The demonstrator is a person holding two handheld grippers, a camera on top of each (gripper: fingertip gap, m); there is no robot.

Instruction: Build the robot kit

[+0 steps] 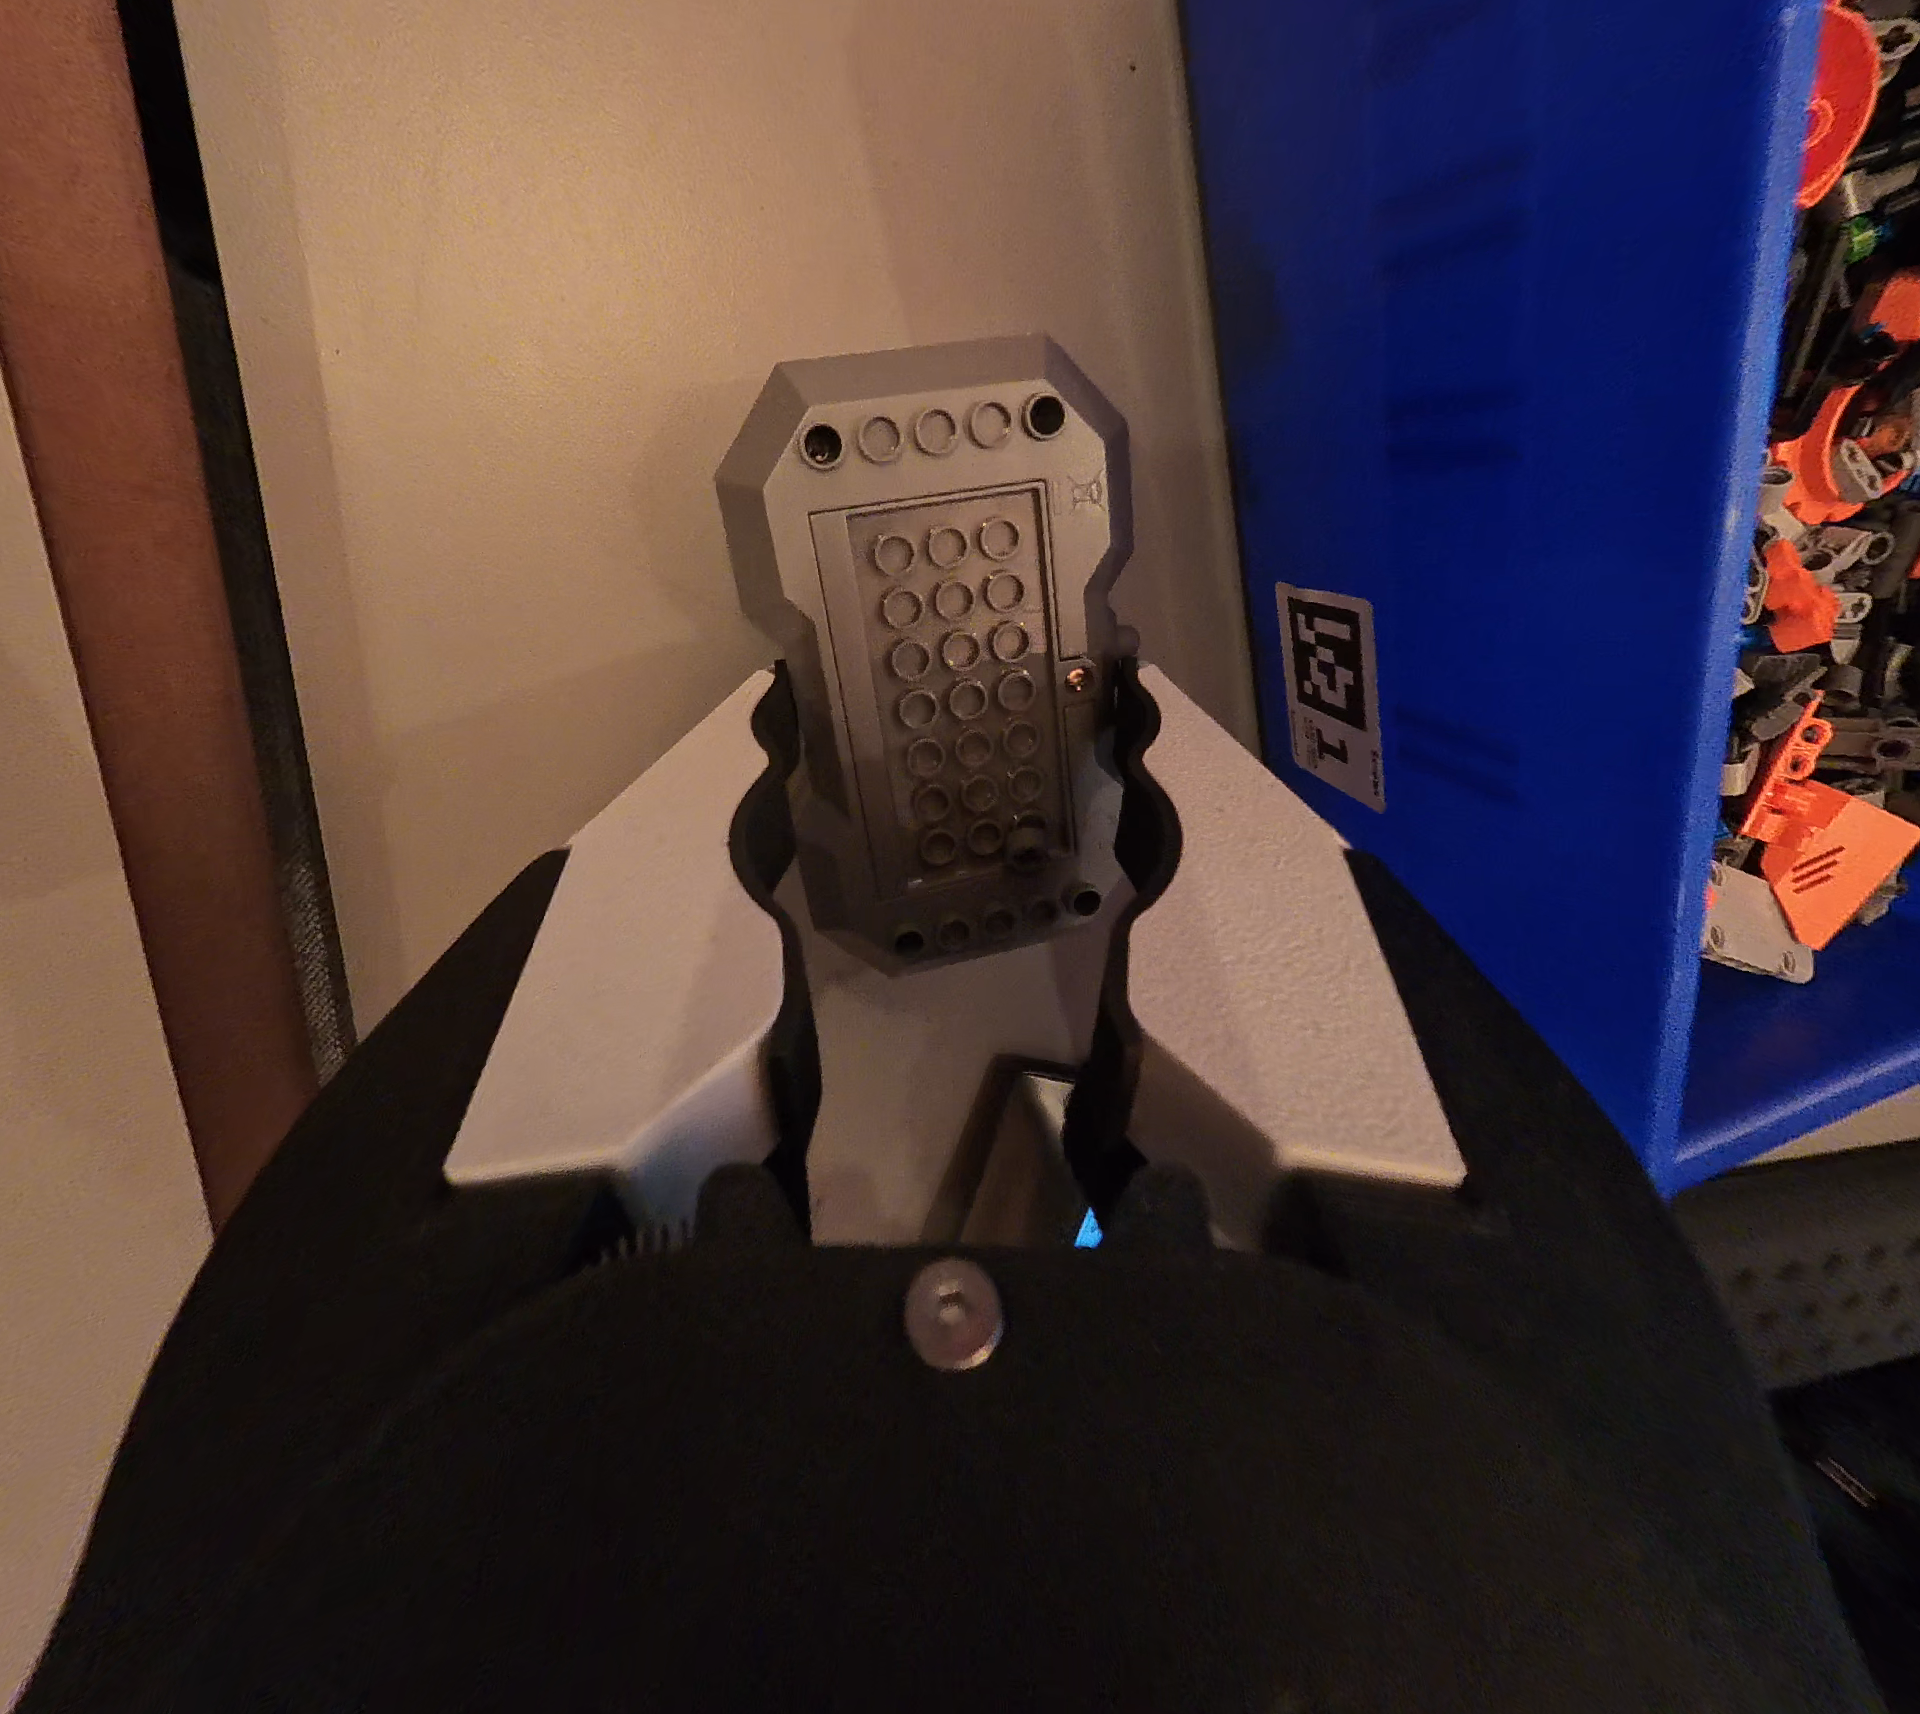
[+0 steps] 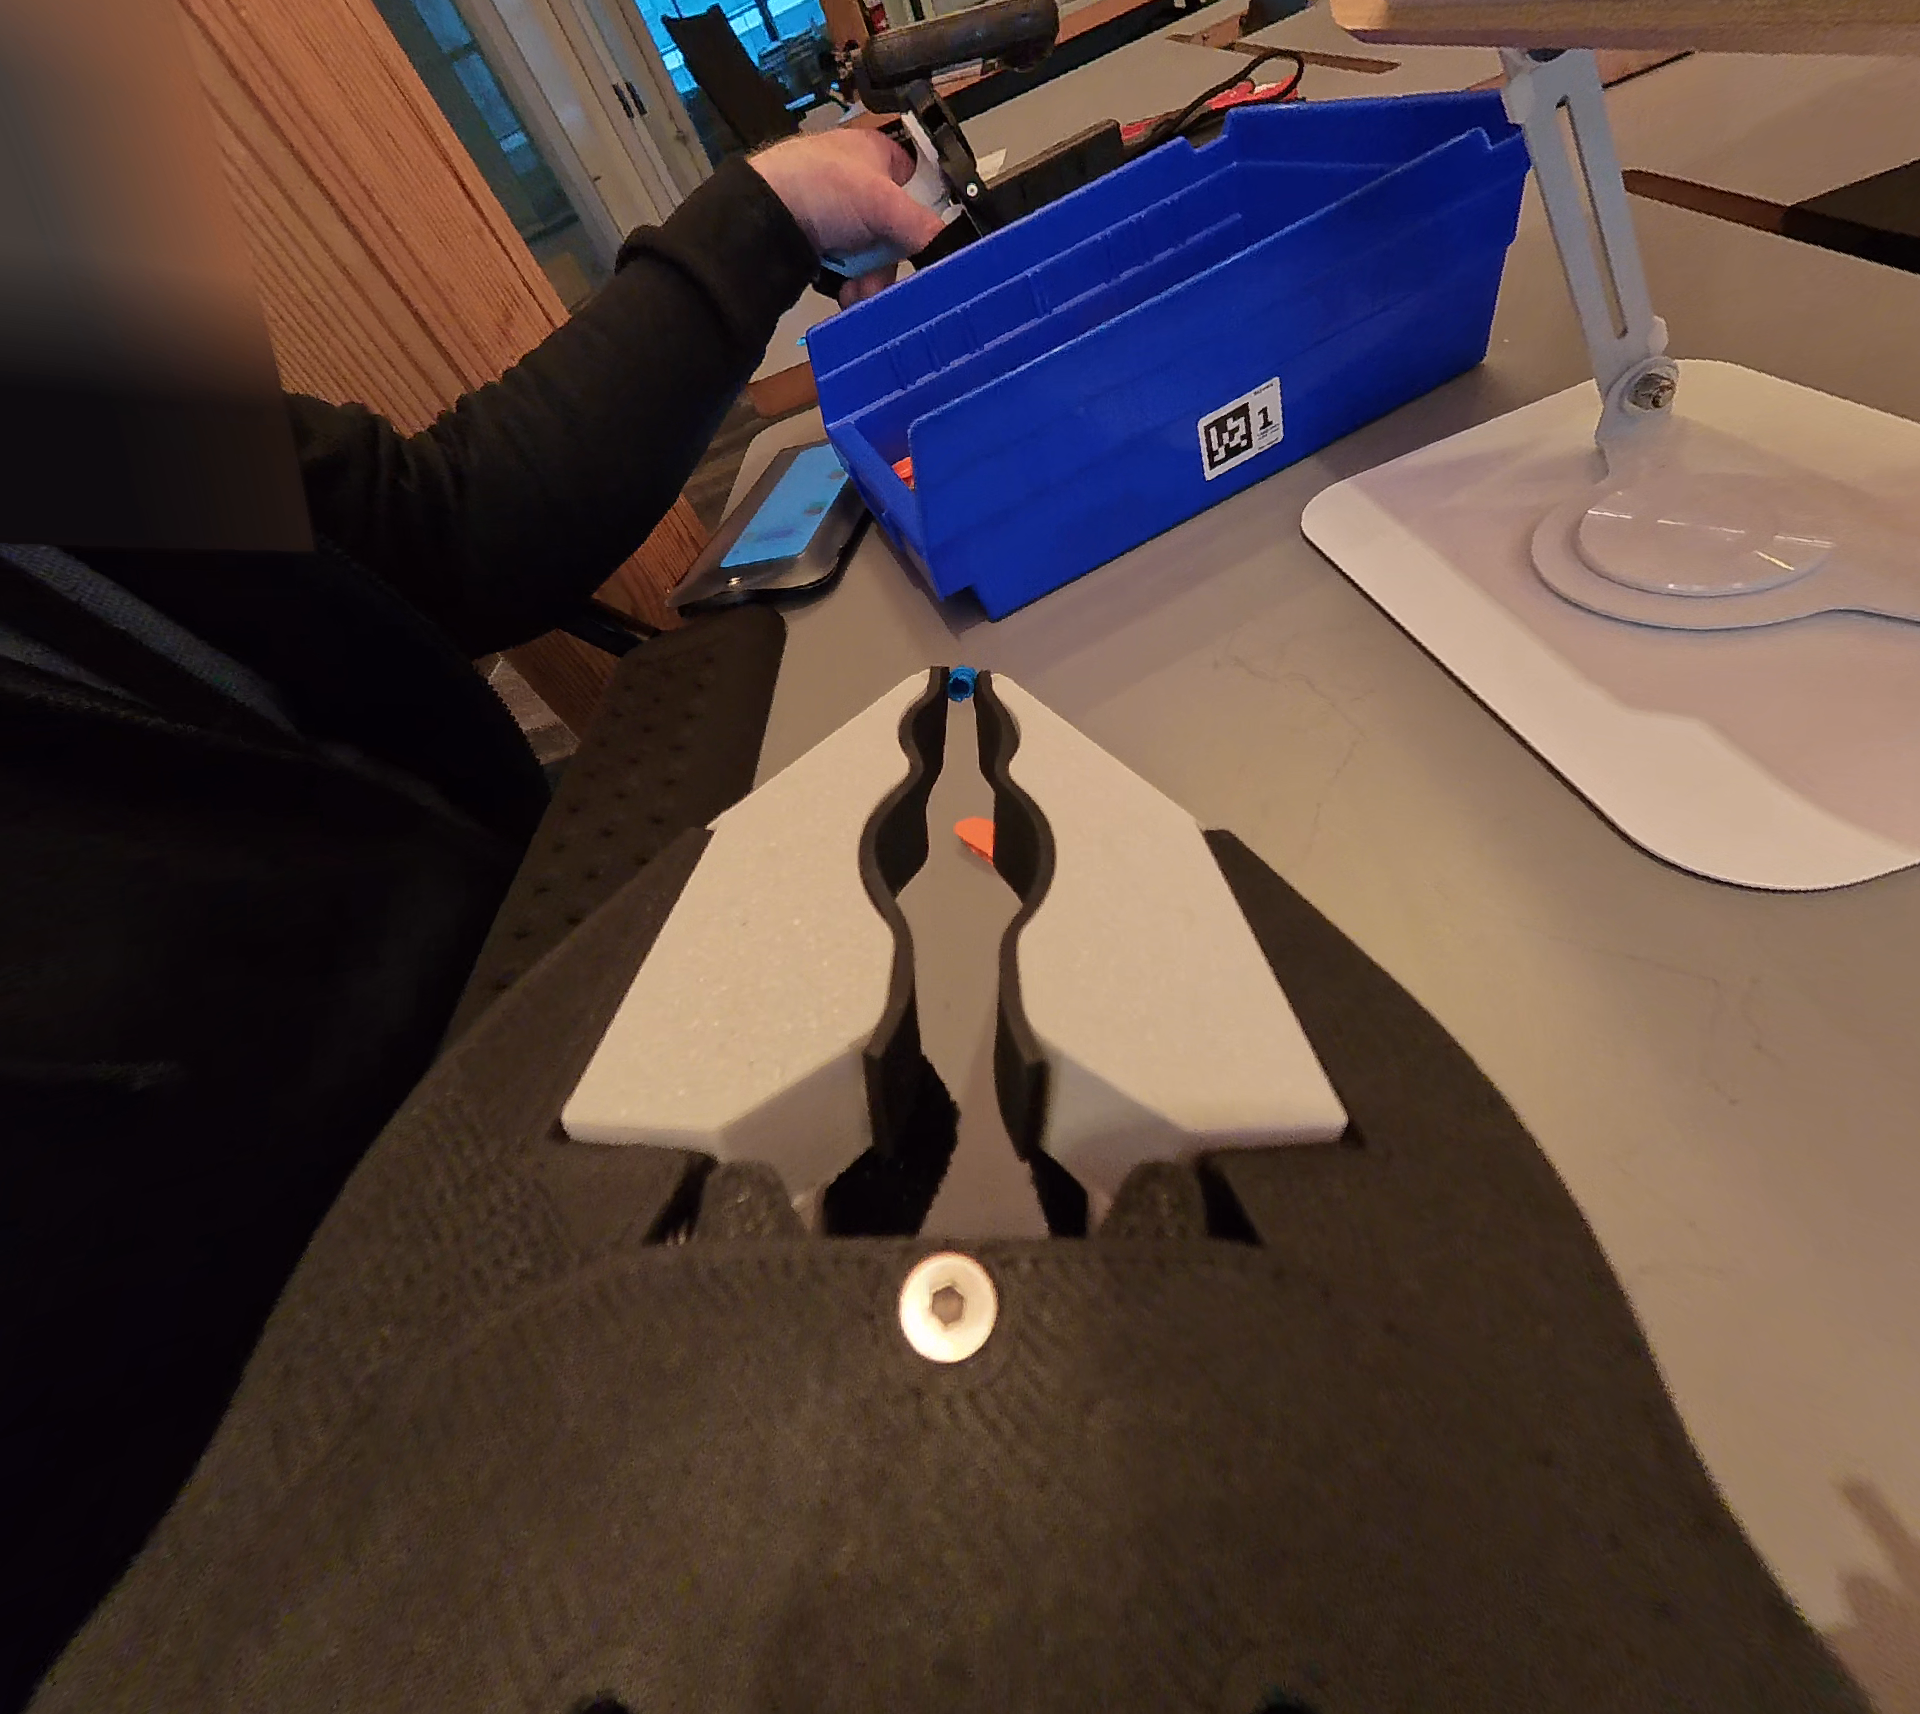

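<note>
Blue bin: the biggest thing on the grey table, lying far and left of the white stand. Stiff plastic, and a square black-and-white marker sticker sits on its near wall.

Loose parts: a heap of orange and grey building pieces inside the bin, seen only at the right edge of the left wrist view.

Grey studded block: a chunky battery-box sort of piece with chamfered corners and a studded panel, held up in front of a pale wall, just left of the bin. I'd judge it rigid, smooth-sided and rather weighty for its size, so it might slip. The narrow waist on its long sides looks the best place to hold it.

Left gripper: clamped on the block's lower half, one finger on each long side.

Right gripper: low over the table, near the bin, fingers drawn nearly together and pinching a tiny blue pin at the very tips. The pin looks light, hard and easily dropped.

Orange scrap: a small bit showing between the right fingers; I cannot tell whether it lies on the table.

Views: only the right one shows the person's sleeve and hand working the other tool beyond the bin, and a tablet at the table's left edge. Only the left one shows the block itself.
</note>
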